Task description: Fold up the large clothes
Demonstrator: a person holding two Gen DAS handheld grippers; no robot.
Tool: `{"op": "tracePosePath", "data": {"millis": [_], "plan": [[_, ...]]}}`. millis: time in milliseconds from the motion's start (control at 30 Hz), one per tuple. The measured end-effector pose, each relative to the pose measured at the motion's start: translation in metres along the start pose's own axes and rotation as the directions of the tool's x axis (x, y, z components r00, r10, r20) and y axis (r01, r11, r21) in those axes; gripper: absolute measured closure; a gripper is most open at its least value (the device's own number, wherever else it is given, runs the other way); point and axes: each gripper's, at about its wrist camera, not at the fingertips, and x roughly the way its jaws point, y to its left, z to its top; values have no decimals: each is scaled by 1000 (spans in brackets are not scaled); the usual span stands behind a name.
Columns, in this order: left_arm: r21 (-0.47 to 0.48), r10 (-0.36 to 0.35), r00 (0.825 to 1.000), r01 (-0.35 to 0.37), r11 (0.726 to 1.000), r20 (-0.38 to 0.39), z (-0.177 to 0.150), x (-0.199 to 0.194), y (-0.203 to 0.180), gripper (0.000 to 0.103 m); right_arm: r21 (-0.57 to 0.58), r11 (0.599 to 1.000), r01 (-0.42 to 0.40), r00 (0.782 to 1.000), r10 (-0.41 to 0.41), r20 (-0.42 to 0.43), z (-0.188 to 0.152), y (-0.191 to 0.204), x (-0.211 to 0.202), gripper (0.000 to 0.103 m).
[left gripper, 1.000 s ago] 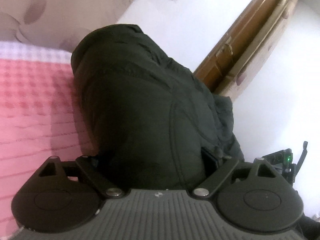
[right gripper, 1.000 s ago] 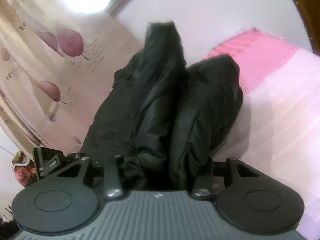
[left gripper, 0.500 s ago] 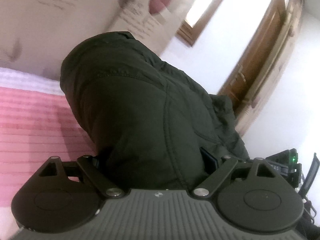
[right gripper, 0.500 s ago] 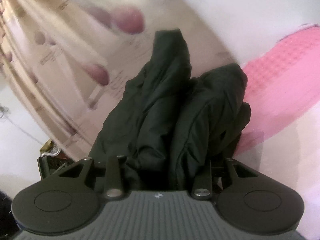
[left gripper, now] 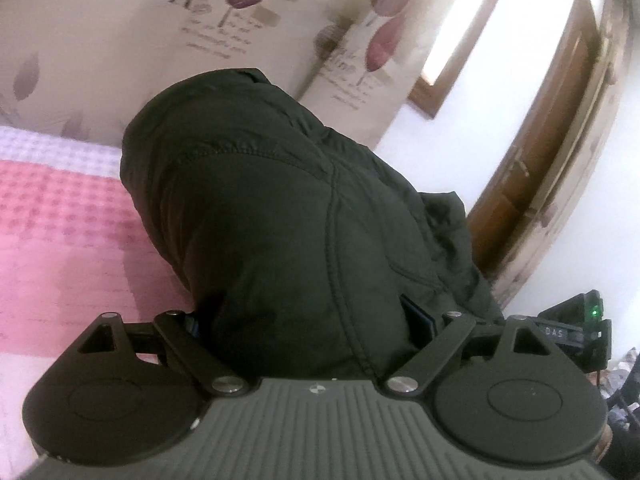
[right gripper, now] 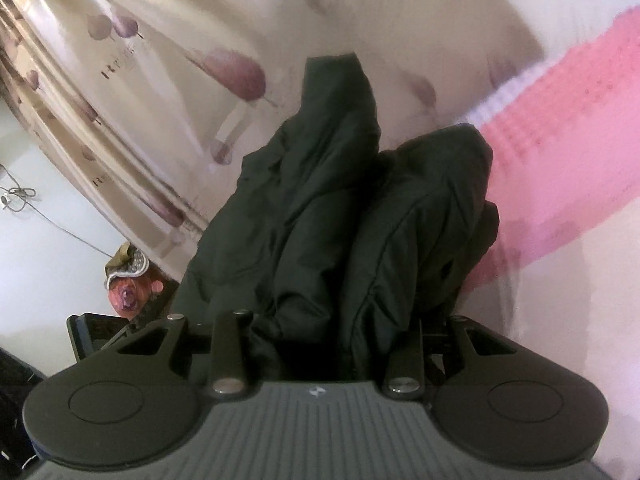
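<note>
right up close, the left hand-held gripper has a thick wad of the dark green padded jacket jammed between its fingers, which stand fairly wide apart around the bulk and press into it on both sides. the right hand-held gripper grips another bunch of the same jacket, its fingers set narrower, with two puffy folds rising out from between them. in both views the jacket is lifted, hanging in front of the grippers above the bed rather than lying flat. a stitched seam runs down the cloth in the left wrist view. beneath and beside the jacket lies the pink waffle-textured bedspread, with a pale lilac band along its far edge; it shows again as a pink stripe in the right wrist view. beyond the bed hangs a cream curtain printed with purple tulips and script lettering. further off to the right of the left wrist view stand a wooden door and a white wall.
</note>
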Motion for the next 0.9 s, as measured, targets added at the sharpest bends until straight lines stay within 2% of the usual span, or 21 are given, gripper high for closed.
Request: {"op": "tracePosePath", "data": {"millis": [400,600,667,900], "plan": [[-24,75,997,-76,997,-25,-20,-8,33,14,62,997,43,998,-39,-58,-30,-9,37,63],[-10,120,993,-120,993,-15,-32,-9,40,5,55,996,69,996,-65,-64,-42,-17,44,54],[7,138,990,-138,990,-5,-36,-10,40,1,27,996,84,994,-82,-65,-46,-17,46,48],[23,174,984,-175,984,29,-45,-11,41,0,1,991,136,989,-136,-63,-54,-18,51,33]]}}
